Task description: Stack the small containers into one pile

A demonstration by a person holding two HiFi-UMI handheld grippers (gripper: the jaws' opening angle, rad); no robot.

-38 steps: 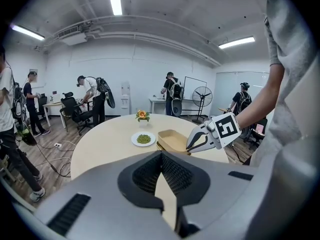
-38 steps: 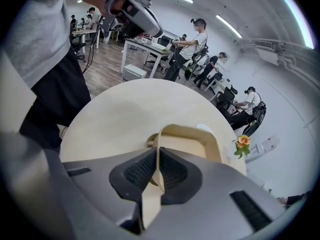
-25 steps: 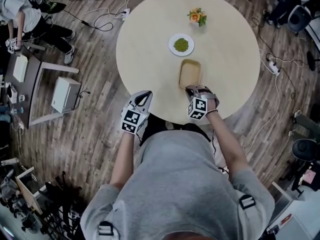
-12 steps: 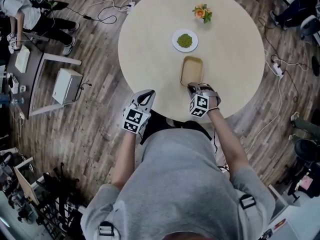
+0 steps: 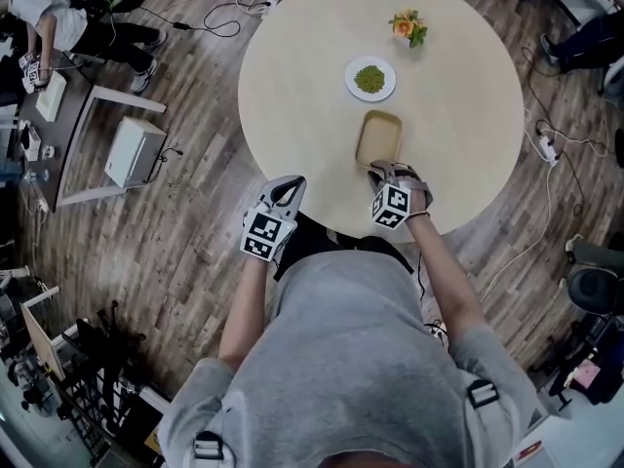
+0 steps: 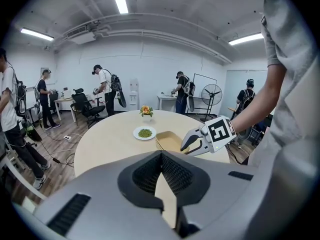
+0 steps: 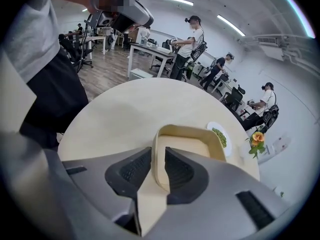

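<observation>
A beige, round-cornered container (image 5: 379, 136) sits on the round table (image 5: 292, 76), near its front edge. My right gripper (image 5: 381, 171) points down at the container's near end. In the right gripper view the container's (image 7: 192, 140) near wall stands between the jaws of my right gripper (image 7: 159, 153). These jaws have just been opening, and a gap shows beside the wall. My left gripper (image 5: 291, 182) hovers at the table's front edge, left of the container. Its tips (image 6: 161, 155) meet with nothing in them. From there I see the container (image 6: 169, 140) and the right gripper's marker cube (image 6: 220, 132).
A white plate of green bits (image 5: 370, 78) lies beyond the container, and a small flower pot (image 5: 409, 25) stands further back. Cables, a power strip (image 5: 541, 136) and a white box (image 5: 132, 152) lie on the wooden floor around the table. Other people work at desks behind.
Both grippers and the container keep their places on the table. Only the head camera's framing has shifted a little.
</observation>
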